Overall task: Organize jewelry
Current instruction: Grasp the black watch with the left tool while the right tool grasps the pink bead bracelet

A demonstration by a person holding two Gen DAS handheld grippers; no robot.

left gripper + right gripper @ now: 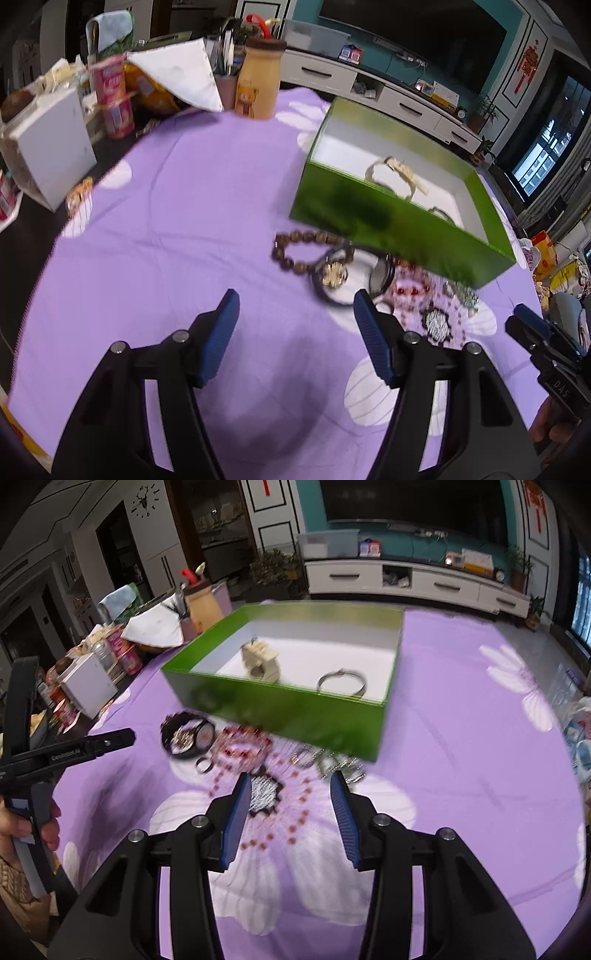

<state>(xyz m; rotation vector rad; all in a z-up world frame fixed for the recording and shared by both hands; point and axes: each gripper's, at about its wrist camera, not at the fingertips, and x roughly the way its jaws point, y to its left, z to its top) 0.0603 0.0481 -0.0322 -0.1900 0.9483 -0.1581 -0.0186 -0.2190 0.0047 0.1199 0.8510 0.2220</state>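
Desk (480, 738) under purple floral cloth; TV cabinet (406, 578) along far wall. Green box (295, 709) lying long axis left-right, white inside, holding cream watch (260, 661) and bangle (341, 681). Jewelry pile (243, 749) just near of box. Left gripper (291, 314) and right gripper (291, 786): fingers apart, empty.

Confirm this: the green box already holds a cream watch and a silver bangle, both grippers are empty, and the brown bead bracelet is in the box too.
Not quite. The brown bead bracelet is not in the green box; the left wrist view shows it on the purple cloth just outside the box's near wall. The rest holds: cream watch and silver bangle inside, left gripper and right gripper empty.
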